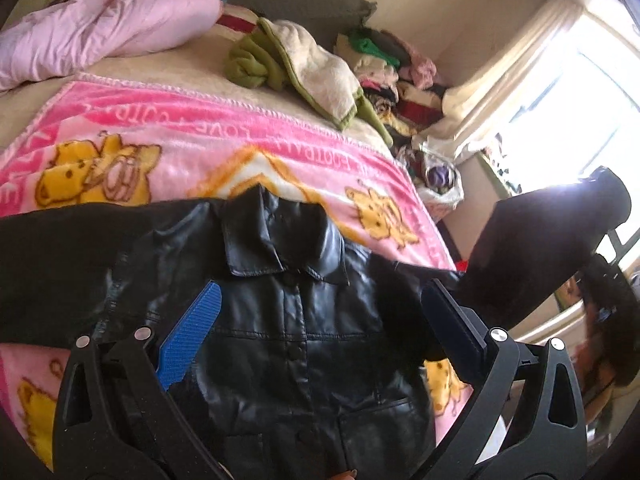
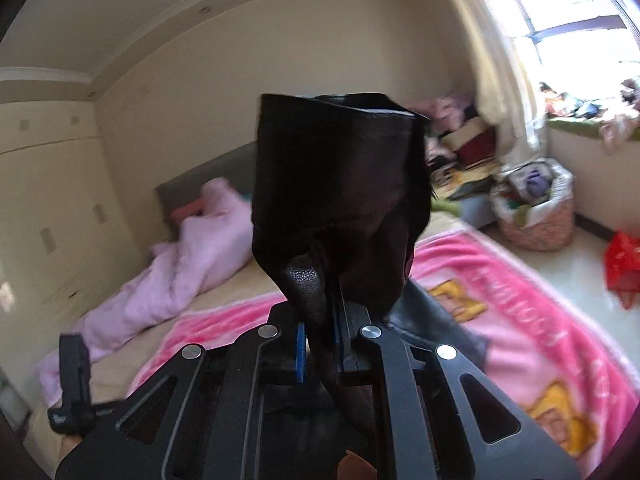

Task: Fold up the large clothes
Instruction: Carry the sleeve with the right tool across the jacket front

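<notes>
Two grippers in play, one garment. Black faux-leather jacket (image 1: pixel 288 320) lies front-up on the pink cartoon-bear fleece blanket (image 1: pixel 192 140), collar toward the headboard, button placket running down the middle.

Left gripper (image 1: pixel 320 316) hangs over the jacket's chest, angled down, jaws spread wide. Blue ribbed pads (image 1: pixel 192 336) sit either side of the placket with nothing pinched between them; can't tell whether the tips touch the leather.

Right gripper (image 2: pixel 320 344) is clamped tight on the jacket's black sleeve (image 2: pixel 340 184): material bunches between the blue pads, and the open cuff end stands up above the fingers. In the left wrist view that same sleeve rises off the bed at the jacket's right side, dark against the window glare. Right wrist view is motion-blurred.

Surface: bed with a beige sheet (image 1: pixel 168 68) under the pink blanket. Crumpled pale pink quilt (image 1: pixel 100 24) near the grey headboard (image 1: pixel 296 0). Green-and-cream fleece bundle (image 1: pixel 304 64) sits by the far edge.

Room: stack of mixed folded clothes (image 1: pixel 384 68) in the corner, white bag stuffed with clothes (image 2: pixel 536 204) on the floor, cream curtain (image 1: pixel 516 68) at a bright window, cream built-in wardrobe doors (image 2: pixel 48 208) on the other wall, red plastic bag (image 2: pixel 624 264) on the floor.
</notes>
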{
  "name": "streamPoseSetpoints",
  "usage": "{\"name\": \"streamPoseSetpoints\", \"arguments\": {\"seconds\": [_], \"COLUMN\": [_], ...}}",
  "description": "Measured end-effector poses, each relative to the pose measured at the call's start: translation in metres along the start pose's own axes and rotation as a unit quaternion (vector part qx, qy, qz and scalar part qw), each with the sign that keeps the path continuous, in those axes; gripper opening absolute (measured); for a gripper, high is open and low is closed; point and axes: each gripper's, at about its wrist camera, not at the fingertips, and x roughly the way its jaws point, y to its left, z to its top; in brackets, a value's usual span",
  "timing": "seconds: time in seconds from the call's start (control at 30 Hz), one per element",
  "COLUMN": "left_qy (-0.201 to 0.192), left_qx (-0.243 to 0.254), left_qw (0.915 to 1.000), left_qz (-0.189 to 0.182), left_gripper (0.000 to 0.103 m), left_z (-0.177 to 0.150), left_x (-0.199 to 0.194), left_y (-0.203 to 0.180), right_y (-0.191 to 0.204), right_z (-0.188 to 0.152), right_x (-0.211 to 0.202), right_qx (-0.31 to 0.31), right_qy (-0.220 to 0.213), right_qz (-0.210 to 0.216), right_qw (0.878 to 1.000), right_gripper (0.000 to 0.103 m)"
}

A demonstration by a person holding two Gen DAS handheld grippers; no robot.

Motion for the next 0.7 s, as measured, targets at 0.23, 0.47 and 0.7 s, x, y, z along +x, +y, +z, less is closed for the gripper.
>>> {"name": "streamPoseSetpoints", "arguments": {"seconds": [0.23, 0.47, 0.7], "left_qy": [-0.039, -0.054, -0.050], "left_qx": [-0.042, -0.095, -0.157], "left_qw": [0.9983, 0.9939, 0.9851], "left_qz": [-0.009, -0.016, -0.050], "left_gripper": [0.094, 0.094, 0.094], "left_z": [0.013, 0.014, 0.005], "left_x": [-0.040, -0.063, -0.065], "left_y": [0.032, 0.074, 0.115], "right_y": [0.067, 0.100, 0.129], "right_z": [-0.039, -0.091, -0.145], "right_x": [0.040, 0.074, 0.095], "right_qx": [-0.042, -0.062, -0.086], "right_qy": [0.048, 0.102, 0.154], "right_qz": [0.073, 0.111, 0.126], "right_qw": [0.995, 0.987, 0.976], "right_gripper": [0.009, 0.009, 0.010]}}
